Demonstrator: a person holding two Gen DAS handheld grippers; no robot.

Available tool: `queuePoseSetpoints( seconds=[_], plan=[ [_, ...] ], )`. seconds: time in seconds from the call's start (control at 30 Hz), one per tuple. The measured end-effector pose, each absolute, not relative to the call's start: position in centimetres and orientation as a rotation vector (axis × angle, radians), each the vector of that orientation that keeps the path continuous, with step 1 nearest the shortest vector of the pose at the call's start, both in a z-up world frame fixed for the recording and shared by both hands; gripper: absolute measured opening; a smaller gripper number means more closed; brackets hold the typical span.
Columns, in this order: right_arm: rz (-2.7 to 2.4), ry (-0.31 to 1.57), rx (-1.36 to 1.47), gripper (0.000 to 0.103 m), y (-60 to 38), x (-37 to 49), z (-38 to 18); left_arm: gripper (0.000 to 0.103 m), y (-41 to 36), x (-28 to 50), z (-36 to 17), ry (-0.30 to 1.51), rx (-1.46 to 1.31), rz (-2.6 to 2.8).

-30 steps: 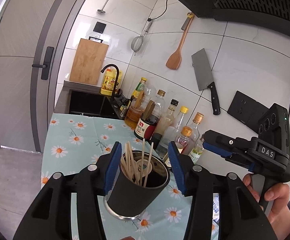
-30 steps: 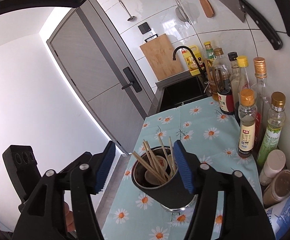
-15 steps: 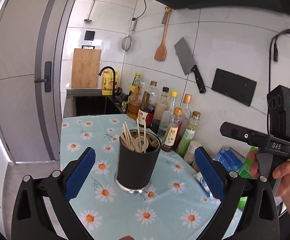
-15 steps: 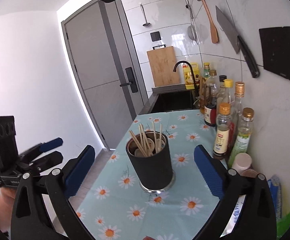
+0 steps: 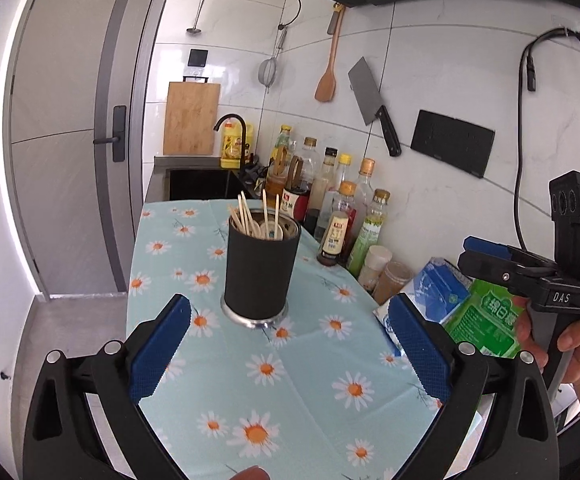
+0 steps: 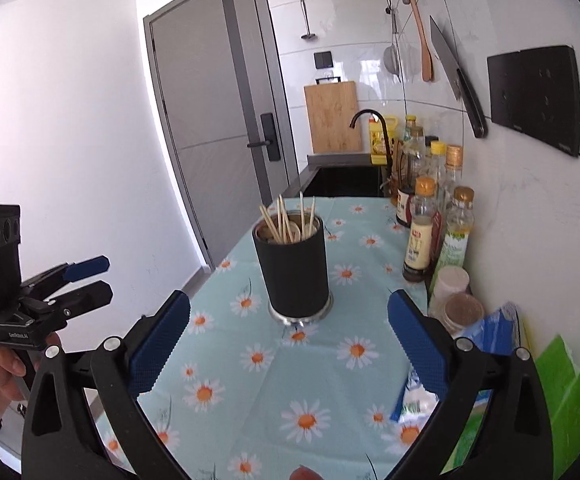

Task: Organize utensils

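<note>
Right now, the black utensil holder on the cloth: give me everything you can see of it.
The utensil holder is a matte black cylinder with a shiny metal rim at its base, standing upright on the daisy-print tablecloth. Its top is open and shows a metallic inner wall. Pale wooden chopsticks fan out above the rim, with light-coloured spoon-like pieces among them. Nothing grips it: the left gripper and right gripper are both open, short of it, not touching. The sauce bottles stand apart to its right.

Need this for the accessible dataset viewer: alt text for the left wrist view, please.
A black utensil holder filled with wooden chopsticks stands upright on a daisy-print tablecloth, ahead of the open left gripper, apart from its fingers. Condiment bottles line the tiled wall behind, and the right gripper is hand-held at the right edge.
</note>
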State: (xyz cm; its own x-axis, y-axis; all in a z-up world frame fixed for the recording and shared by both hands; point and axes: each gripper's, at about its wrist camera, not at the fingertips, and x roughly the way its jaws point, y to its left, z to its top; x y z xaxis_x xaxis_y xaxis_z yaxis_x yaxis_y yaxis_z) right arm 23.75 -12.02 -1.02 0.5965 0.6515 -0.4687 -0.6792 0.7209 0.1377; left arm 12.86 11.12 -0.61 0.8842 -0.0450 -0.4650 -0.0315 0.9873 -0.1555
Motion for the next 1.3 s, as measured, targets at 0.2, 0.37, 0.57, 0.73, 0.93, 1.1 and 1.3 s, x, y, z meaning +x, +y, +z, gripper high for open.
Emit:
queuePoseSetpoints(
  seconds=[0.2,0.37,0.57,0.73,0.93,1.1,1.3],
  plan=[
    [0.773,0.54,-0.114,0.098,-13.6,21.6,-3.1,0.097,8.3,11.1,-2.5,0.529,-0.167,0.036],
    [0.79,0.577,-0.094,0.098,-14.8,20.6,-4.3,0.097,6.7,10.1,-4.2,0.569,-0.171,0.042],
    [0.77,0.609,-0.106,0.098,-15.6,19.9,-5.7,0.097,6.4,9.2,-5.3,0.592,-0.234,0.06],
    [0.777,0.624,-0.108,0.098,-16.2,19.4,-6.5,0.097,5.7,8.8,-5.6,0.603,-0.221,0.066],
    [0.79,0.629,-0.098,0.098,-16.5,19.0,-6.7,0.097,4.9,8.5,-5.7,0.613,-0.207,0.073],
    [0.798,0.626,-0.104,0.098,-16.5,18.8,-6.8,0.097,4.6,8.4,-5.9,0.622,-0.207,0.076],
    [0.796,0.647,-0.098,0.098,-16.3,18.7,-7.2,0.097,4.8,8.2,-6.2,0.624,-0.213,0.084]
  ],
)
